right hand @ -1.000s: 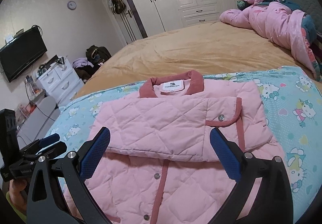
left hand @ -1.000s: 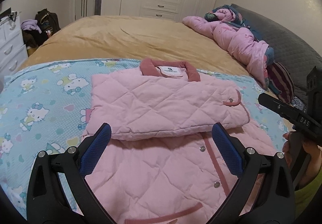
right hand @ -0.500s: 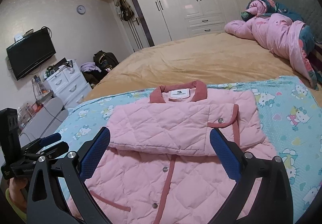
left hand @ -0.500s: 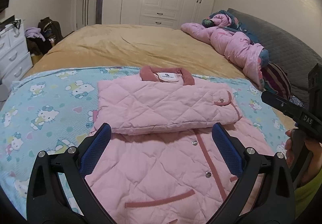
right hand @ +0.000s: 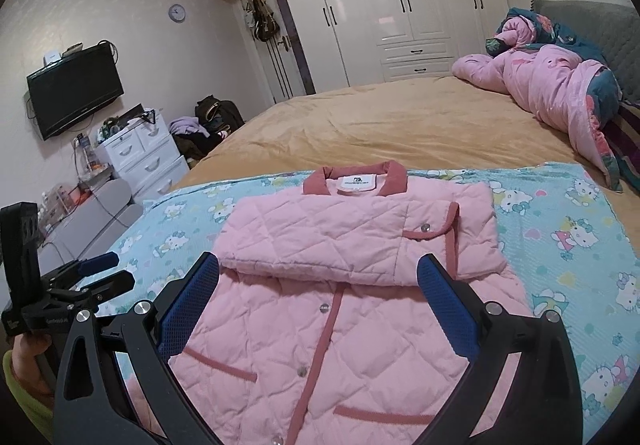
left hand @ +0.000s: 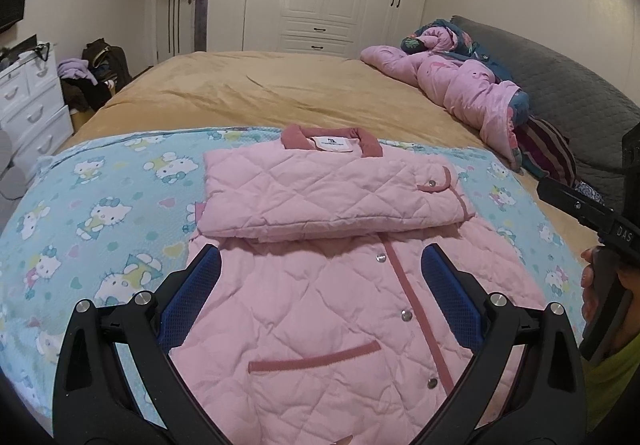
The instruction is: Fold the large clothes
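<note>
Both my left tongs (left hand: 320, 299) and right tongs (right hand: 318, 303) hung spread, grasping nothing, above the pink jacket (left hand: 340, 245) at frame centre on the bed (left hand: 280, 85). Sleeves folded; next, I judged, lift the hem toward the collar (right hand: 356, 181).

Pink jacket (left hand: 320, 309) is showing as matt quilted cloth with darker velvety trim and shiny metal snaps, lying on a blue cartoon-print sheet (left hand: 100, 213) that is looking like thin textured cotton. Left gripper (left hand: 320, 265) and right gripper (right hand: 318, 275) are showing matt black plastic arms, bright metal screws and blue mesh-textured fingers (left hand: 448, 301). Wardrobe (right hand: 400, 5) is looking glossy white; bedspread (left hand: 280, 89) is looking like soft tan plush.
</note>
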Demonstrator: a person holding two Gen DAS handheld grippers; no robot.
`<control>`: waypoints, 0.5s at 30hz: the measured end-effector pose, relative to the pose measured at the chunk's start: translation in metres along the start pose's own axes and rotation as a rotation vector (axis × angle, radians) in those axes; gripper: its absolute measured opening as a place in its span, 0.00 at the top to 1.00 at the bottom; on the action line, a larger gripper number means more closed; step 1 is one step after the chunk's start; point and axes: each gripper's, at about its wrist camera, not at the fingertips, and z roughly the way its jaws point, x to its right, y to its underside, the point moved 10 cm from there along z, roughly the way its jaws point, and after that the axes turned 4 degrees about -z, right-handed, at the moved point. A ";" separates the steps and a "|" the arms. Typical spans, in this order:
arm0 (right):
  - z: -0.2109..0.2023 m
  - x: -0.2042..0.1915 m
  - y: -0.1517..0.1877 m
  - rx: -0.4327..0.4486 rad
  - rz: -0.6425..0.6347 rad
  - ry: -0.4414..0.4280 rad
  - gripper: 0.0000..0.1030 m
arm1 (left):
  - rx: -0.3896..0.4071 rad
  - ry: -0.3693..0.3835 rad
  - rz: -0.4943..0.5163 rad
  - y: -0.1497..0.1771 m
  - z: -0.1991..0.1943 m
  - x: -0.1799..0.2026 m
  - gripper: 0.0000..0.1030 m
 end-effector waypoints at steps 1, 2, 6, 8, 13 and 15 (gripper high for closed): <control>-0.003 0.000 0.002 0.000 -0.003 0.000 0.04 | 0.001 0.000 0.001 0.002 -0.002 0.001 0.09; -0.007 0.001 0.005 -0.004 -0.005 -0.001 0.04 | 0.001 -0.002 0.003 0.004 -0.005 0.002 0.09; -0.018 0.004 0.014 -0.016 -0.015 0.002 0.04 | 0.007 -0.011 0.019 0.010 -0.012 0.008 0.09; -0.024 0.006 0.021 -0.023 -0.017 -0.001 0.04 | 0.004 -0.023 0.025 0.015 -0.015 0.009 0.09; -0.035 0.010 0.035 -0.035 -0.025 0.003 0.04 | 0.001 -0.026 0.028 0.024 -0.022 0.011 0.09; -0.038 0.011 0.040 -0.043 -0.024 0.005 0.04 | -0.003 -0.034 0.035 0.028 -0.024 0.011 0.09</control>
